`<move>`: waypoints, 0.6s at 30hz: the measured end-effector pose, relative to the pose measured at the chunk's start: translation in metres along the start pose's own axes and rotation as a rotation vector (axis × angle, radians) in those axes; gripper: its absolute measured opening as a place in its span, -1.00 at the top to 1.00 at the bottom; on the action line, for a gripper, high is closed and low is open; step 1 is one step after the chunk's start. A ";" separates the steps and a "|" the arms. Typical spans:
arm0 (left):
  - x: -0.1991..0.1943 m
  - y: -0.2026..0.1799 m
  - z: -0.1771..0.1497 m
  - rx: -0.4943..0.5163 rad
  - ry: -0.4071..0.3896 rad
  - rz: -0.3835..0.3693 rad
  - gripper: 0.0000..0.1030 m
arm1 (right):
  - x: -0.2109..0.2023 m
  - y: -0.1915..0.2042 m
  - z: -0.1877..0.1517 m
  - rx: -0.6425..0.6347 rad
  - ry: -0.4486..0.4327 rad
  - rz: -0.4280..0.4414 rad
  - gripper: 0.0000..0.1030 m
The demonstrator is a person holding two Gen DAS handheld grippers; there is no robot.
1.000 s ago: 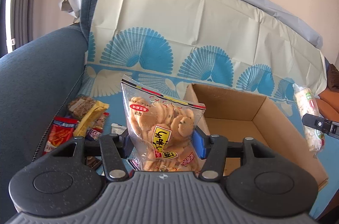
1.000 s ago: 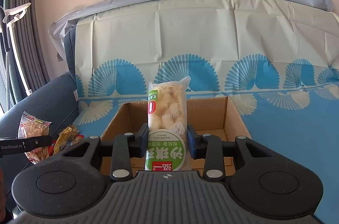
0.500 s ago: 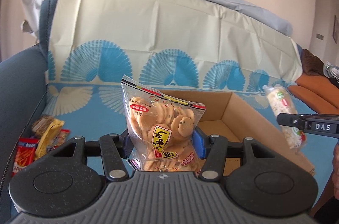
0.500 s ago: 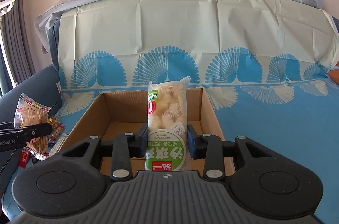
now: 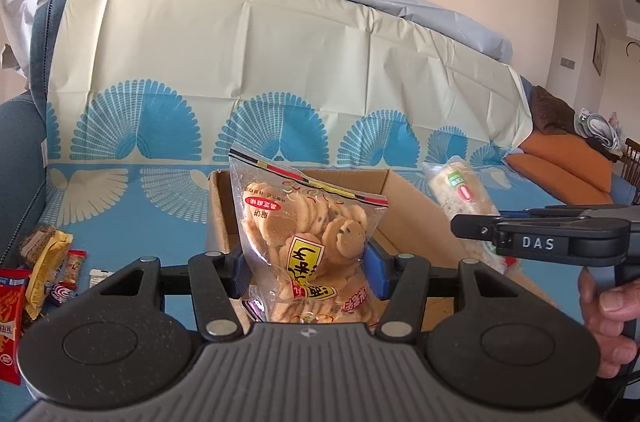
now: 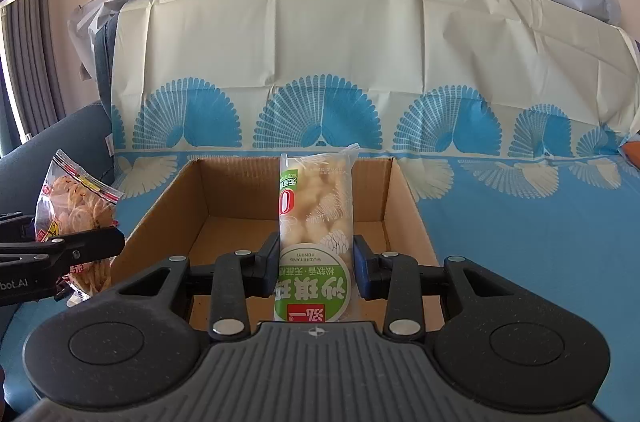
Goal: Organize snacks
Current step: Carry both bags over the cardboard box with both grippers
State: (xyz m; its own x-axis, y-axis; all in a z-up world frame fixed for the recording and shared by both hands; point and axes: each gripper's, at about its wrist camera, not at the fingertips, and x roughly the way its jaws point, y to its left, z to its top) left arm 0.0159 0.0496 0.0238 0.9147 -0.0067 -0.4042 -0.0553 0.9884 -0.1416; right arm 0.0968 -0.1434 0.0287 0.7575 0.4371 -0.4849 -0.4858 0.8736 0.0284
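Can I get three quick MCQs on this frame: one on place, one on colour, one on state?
1. Where do the loose snack packets lie?
A. inside the box
B. on the blue cover left of the box
C. on the orange cushion

2. What colour is the label at the gripped end of the long puffed-snack pack?
A. green
B. purple
C. black

3. What state is the left gripper in?
A. open, nothing in it
B. shut on the cracker bag
C. shut on the box wall

Answers:
1 B: they sit in a pile on the cover, outside the cardboard box and to its left.
2 A: a green label with white characters shows between the right gripper's fingers.
3 B: both pads press the sides of the cracker bag, held upright.
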 end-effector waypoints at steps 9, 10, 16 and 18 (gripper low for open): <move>-0.001 -0.006 0.001 -0.006 0.004 -0.041 -0.17 | 0.001 0.003 0.000 -0.022 0.004 -0.002 0.27; -0.001 -0.007 0.001 -0.006 0.004 -0.043 -0.17 | 0.001 0.003 0.000 -0.022 0.004 -0.003 0.27; -0.001 -0.011 0.001 0.007 0.003 -0.059 -0.17 | 0.001 0.002 -0.001 -0.026 0.005 -0.004 0.27; -0.001 -0.011 0.001 0.008 0.002 -0.062 -0.17 | 0.001 0.002 -0.001 -0.025 0.004 -0.006 0.27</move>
State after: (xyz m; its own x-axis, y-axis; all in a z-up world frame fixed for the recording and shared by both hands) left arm 0.0163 0.0390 0.0269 0.9153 -0.0681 -0.3971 0.0043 0.9872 -0.1595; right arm 0.0960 -0.1415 0.0275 0.7585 0.4312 -0.4886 -0.4923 0.8704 0.0039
